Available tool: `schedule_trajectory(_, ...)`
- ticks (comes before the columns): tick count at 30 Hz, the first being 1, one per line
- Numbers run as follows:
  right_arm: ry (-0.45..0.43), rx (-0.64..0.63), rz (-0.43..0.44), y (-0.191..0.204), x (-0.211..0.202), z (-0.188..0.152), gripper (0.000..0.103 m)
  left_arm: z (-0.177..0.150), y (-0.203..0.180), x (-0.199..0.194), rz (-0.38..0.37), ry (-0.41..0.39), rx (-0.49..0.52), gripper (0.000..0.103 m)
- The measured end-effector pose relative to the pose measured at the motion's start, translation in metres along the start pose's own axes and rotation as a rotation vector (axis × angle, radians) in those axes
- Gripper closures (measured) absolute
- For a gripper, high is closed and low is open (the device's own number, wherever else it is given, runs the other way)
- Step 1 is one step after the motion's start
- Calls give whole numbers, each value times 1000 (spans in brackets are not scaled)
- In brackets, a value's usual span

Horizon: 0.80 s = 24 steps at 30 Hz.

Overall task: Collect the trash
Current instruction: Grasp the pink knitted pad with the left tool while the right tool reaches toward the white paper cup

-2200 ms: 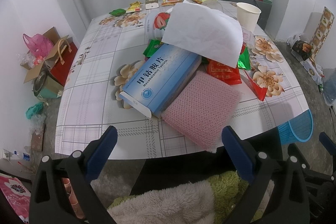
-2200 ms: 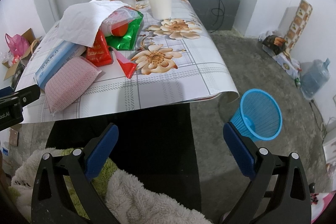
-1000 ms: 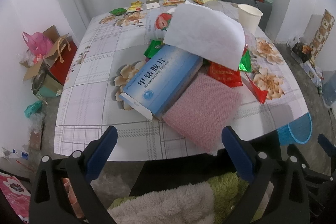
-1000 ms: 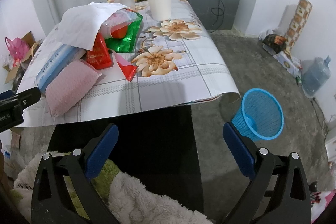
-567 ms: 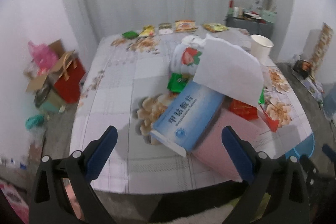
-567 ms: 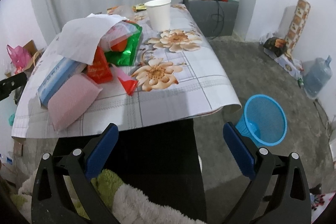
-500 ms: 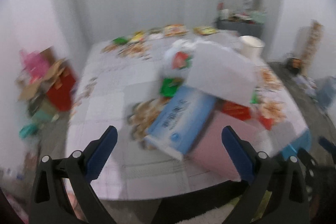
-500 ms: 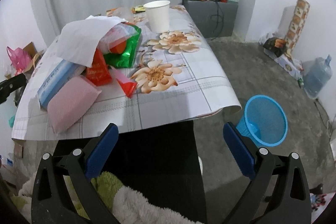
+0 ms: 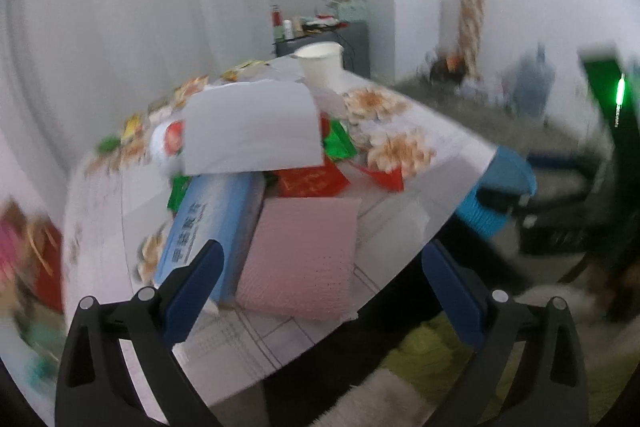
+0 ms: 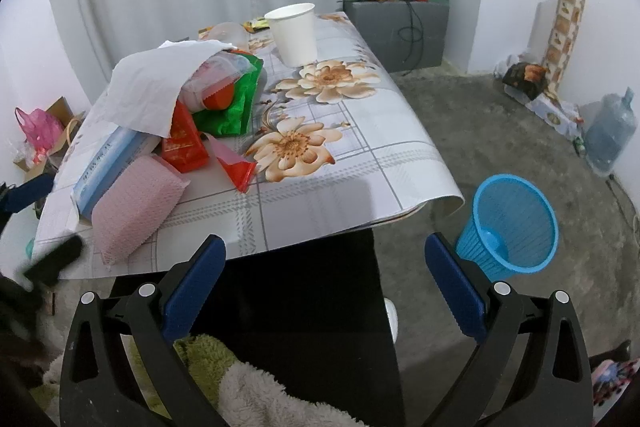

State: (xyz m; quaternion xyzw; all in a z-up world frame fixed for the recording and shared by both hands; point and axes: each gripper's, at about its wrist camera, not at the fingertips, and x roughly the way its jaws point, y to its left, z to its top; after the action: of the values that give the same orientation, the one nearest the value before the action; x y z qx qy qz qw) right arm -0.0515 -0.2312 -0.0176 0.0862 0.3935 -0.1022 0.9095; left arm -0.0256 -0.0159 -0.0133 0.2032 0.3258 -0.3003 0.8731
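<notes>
A pile of trash lies on the flowered table [image 10: 320, 195]: a pink mesh pad [image 10: 134, 205], a blue medicine box [image 10: 106, 163], red packets [image 10: 182, 143], a green wrapper [image 10: 236, 103], a white paper sheet [image 10: 148, 87] and a white paper cup [image 10: 294, 33]. The left wrist view, blurred, shows the same pad [image 9: 304, 259], box [image 9: 212, 223] and sheet [image 9: 252, 127]. My left gripper [image 9: 320, 287] is open and empty, just short of the pad and box. My right gripper [image 10: 324, 279] is open and empty, below the table's front edge. A blue mesh bin [image 10: 508, 227] stands on the floor at the right.
Small snack packets [image 9: 132, 127] lie at the table's far side. A grey cabinet [image 10: 400, 31] with bottles stands behind the table. A water jug [image 10: 610, 131] and boxes line the right wall. Bags and cartons [image 10: 40, 131] sit on the floor at the left. Fluffy fabric [image 10: 248, 395] is below both grippers.
My left gripper has swung fast to the right and closer to the pile, so its view is blurred. My right gripper has risen slightly. Both stay open.
</notes>
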Motion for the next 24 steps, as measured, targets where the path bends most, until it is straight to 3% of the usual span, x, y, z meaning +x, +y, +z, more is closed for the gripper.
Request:
schedule_trajectory(3,6,6,3,-1,0,-1,8,-3,-14,22,32,49,90,7)
schedule_trajectory(5,9,9,3,-2,0,-1,8,-6,-17,38,57,94,130,21)
schedule_trajectory(9,24,13,5,-1,3,-2,8,-11,-18,62,97,157,155,23)
schedule_trajectory(12,37,13,5,-2,6,-2,8,-11,-18,64,114,145,175,26)
schedule_trajectory(16,51,24,24,-5,9,0,8,-12,-17,63,164,123,203,50)
schedule_trajectory(21,36,49,89,-10,8,14,8,-10,-14,53,118,102,190,57)
schedule_trajectory(24,30,104,168,-18,11,31,8,-9,-13,46,115,81,196,67)
